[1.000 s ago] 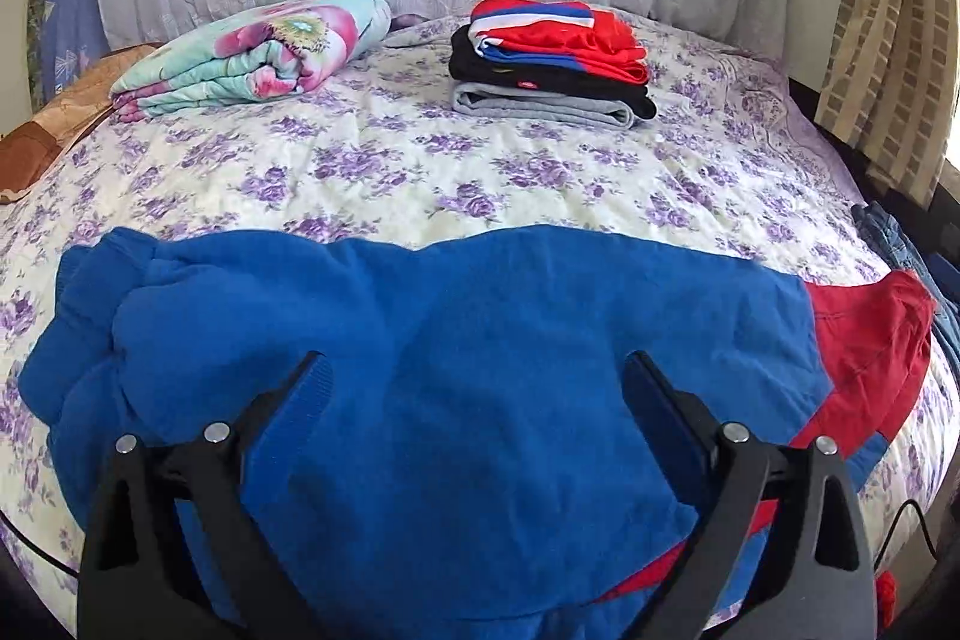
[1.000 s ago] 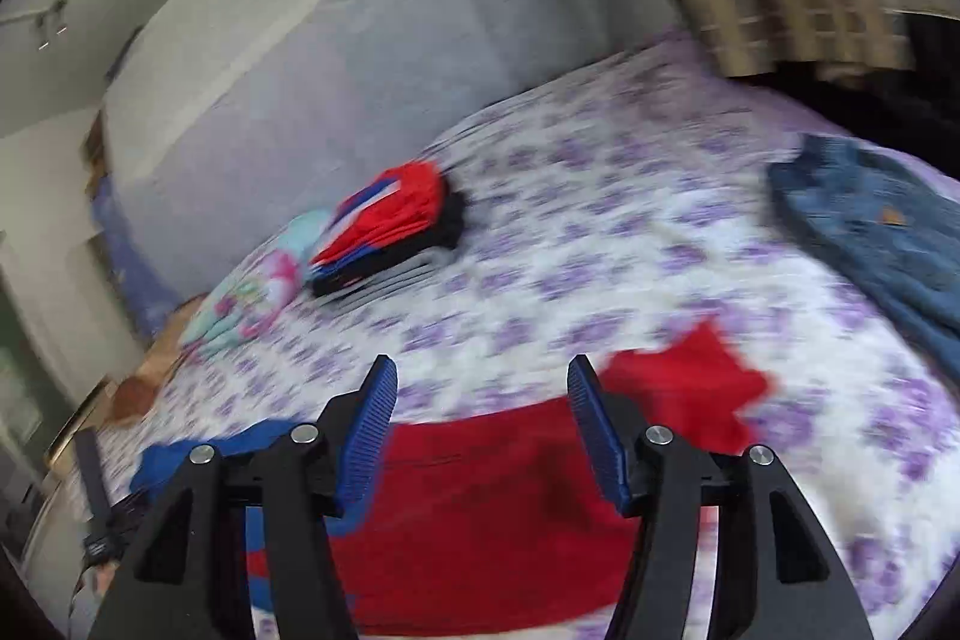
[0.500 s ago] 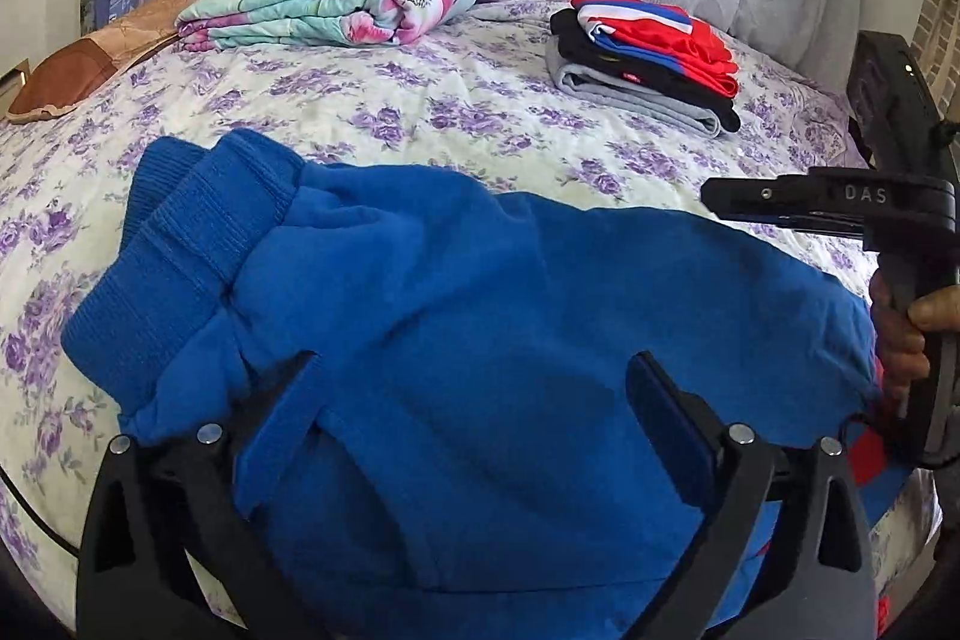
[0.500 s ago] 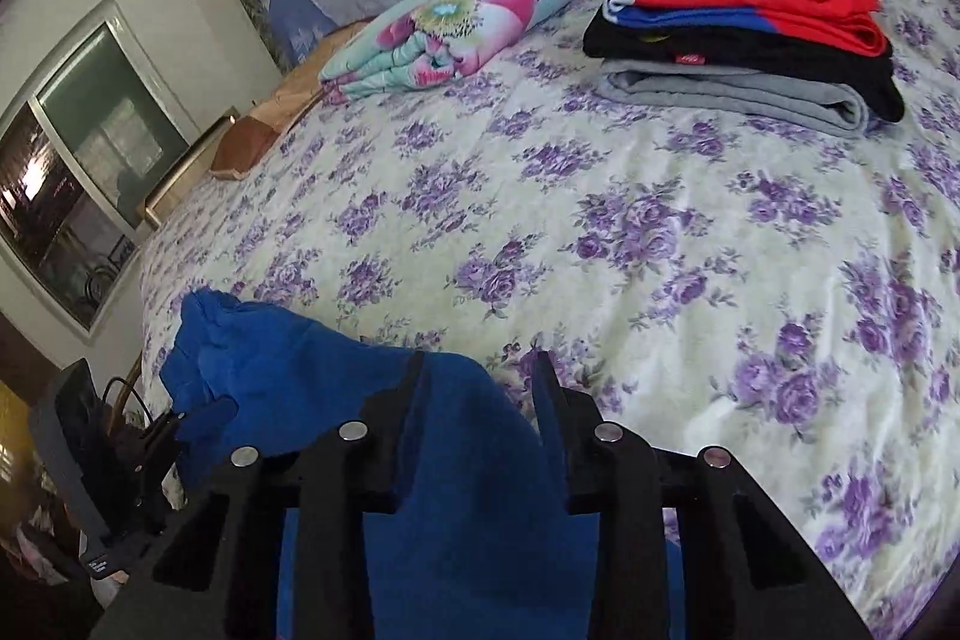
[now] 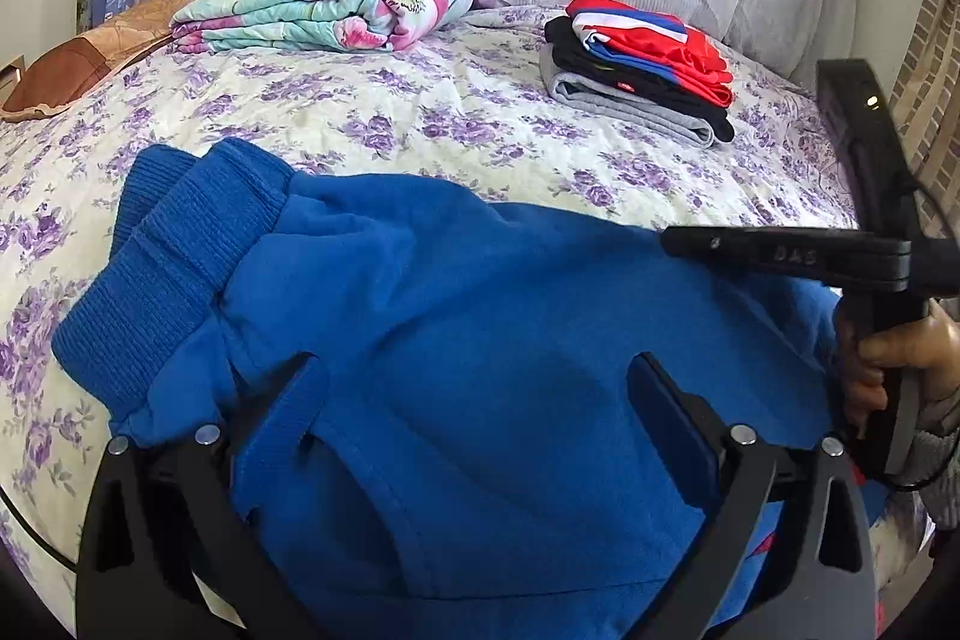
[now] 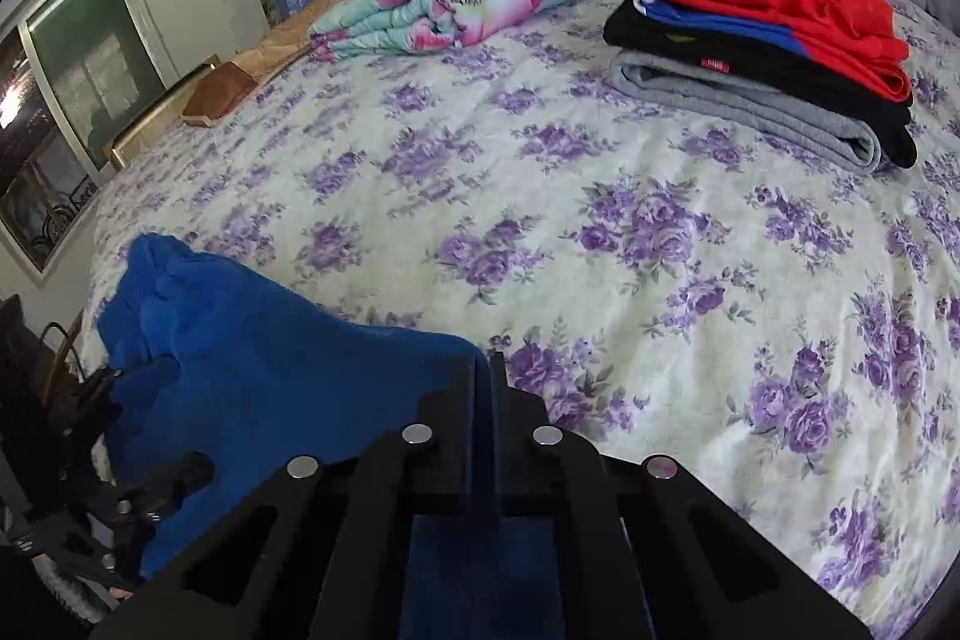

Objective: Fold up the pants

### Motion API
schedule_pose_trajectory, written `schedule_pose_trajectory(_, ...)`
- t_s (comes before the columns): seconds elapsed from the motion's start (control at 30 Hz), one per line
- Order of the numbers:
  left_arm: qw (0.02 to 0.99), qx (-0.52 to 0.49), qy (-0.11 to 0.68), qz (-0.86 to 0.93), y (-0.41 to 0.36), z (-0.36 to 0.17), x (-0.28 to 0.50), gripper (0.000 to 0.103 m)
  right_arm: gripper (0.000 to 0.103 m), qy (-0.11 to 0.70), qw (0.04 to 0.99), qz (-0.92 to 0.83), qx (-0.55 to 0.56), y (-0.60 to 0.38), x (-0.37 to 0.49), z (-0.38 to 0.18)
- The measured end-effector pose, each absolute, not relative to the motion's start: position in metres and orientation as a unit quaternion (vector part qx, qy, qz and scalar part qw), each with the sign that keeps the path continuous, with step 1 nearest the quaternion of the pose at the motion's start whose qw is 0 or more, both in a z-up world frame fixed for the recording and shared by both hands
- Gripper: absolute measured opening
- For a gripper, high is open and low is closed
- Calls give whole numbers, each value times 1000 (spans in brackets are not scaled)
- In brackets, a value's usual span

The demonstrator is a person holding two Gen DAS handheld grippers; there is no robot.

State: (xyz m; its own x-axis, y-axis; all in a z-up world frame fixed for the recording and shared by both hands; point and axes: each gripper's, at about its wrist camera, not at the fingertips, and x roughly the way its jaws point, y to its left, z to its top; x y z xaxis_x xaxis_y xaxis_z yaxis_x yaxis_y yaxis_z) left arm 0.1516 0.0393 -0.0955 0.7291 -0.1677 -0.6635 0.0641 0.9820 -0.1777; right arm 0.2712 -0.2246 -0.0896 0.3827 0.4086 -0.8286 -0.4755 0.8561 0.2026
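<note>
Blue sweatpants [image 5: 468,316] with ribbed cuffs at the left lie on the flowered bedspread at the near edge of the bed. My left gripper [image 5: 474,400] is open, its jaws wide apart over the blue fabric. My right gripper [image 6: 485,370] is shut on a fold of the blue pants [image 6: 258,340]; it also shows in the left wrist view [image 5: 780,253], held side-on over the right end of the pants. The red part of the pants is almost fully covered.
A stack of folded clothes [image 5: 636,70], red on black on grey, lies at the far right of the bed [image 6: 600,220]. A rolled flowered quilt [image 5: 324,7] lies at the far left. Pillows line the headboard. A window [image 6: 66,100] is at the left.
My right gripper closed on the pants' right end and carried it leftwards over the blue part, covering the red section. My left gripper stayed open and moved closer.
</note>
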Motion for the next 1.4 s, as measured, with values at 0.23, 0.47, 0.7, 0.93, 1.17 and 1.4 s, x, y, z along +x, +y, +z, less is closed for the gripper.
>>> schedule_pose_trajectory(0.23,928,-79,359,-65,41,-95,150,98,18,413,870,268,-21,-229,238,-44)
schedule_pose_trajectory(0.47,927,-74,362,-59,39,-95,151,98,12,488,823,290,-9,-211,241,-89)
schedule_pose_trajectory(0.7,927,-71,364,-56,38,-96,152,98,33,499,815,295,-4,-222,224,-90)
schedule_pose_trajectory(0.93,929,-88,355,-60,47,-93,144,98,45,370,867,330,51,-258,150,-25)
schedule_pose_trajectory(1.17,935,-96,339,-47,72,-75,117,98,82,371,883,281,64,-334,73,-32)
schedule_pose_trajectory(1.4,927,19,373,8,57,-91,115,97,83,397,884,246,-9,-316,62,-82)
